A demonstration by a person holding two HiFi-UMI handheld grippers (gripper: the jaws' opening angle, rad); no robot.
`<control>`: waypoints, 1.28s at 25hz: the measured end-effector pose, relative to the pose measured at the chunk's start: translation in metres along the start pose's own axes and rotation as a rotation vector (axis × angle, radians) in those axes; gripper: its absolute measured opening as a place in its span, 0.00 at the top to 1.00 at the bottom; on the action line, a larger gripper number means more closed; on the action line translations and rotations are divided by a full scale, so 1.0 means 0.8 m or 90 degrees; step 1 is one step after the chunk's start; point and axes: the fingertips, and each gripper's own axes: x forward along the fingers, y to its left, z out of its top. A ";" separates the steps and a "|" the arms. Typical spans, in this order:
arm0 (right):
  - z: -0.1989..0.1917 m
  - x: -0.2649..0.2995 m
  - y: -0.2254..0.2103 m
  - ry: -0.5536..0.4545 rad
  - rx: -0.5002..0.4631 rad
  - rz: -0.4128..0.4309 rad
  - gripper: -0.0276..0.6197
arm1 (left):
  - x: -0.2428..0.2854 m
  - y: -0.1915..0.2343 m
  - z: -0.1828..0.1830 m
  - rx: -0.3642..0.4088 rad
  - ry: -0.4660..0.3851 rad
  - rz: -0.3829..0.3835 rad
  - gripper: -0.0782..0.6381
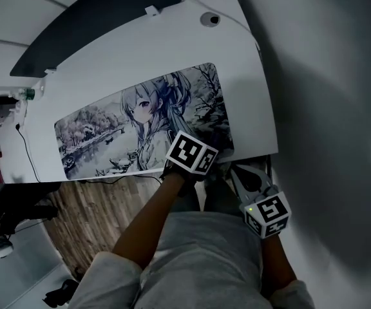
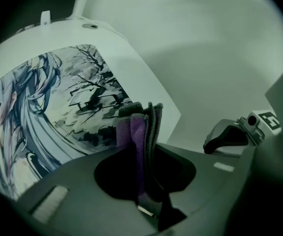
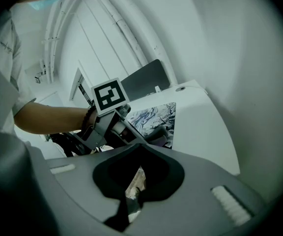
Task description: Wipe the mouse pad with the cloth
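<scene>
The mouse pad point(image 1: 108, 124), printed with an anime girl and a winter scene, lies on the white desk point(image 1: 243, 69). My left gripper point(image 1: 198, 156) is over the pad's near right corner, shut on a folded purple and grey cloth point(image 2: 140, 127). The cloth stands upright between the jaws, just above the pad point(image 2: 48, 97). In the right gripper view the cloth point(image 3: 157, 134) is a dark lump at the pad's edge point(image 3: 156, 114). My right gripper point(image 1: 247, 182) hangs off the desk's near edge by the person's lap, with its jaws together on nothing point(image 3: 131, 195).
A dark panel point(image 1: 89, 24) runs along the desk's far left. A black cable point(image 1: 28, 153) trails over the left edge. Wood-look floor point(image 1: 89, 217) lies below the near edge, with dark objects point(image 1: 5, 211) at the left. A pale wall point(image 1: 340, 108) is on the right.
</scene>
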 end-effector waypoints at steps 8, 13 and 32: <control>-0.008 -0.020 -0.017 -0.011 0.021 -0.029 0.95 | 0.023 -0.030 0.021 0.049 0.014 -0.009 0.75; -0.008 -0.024 -0.016 -0.010 0.019 -0.035 0.95 | 0.026 -0.039 0.025 0.053 0.009 -0.014 0.75; 0.044 0.025 0.051 0.005 -0.079 -0.031 0.95 | -0.090 0.008 0.010 0.048 -0.198 -0.049 0.75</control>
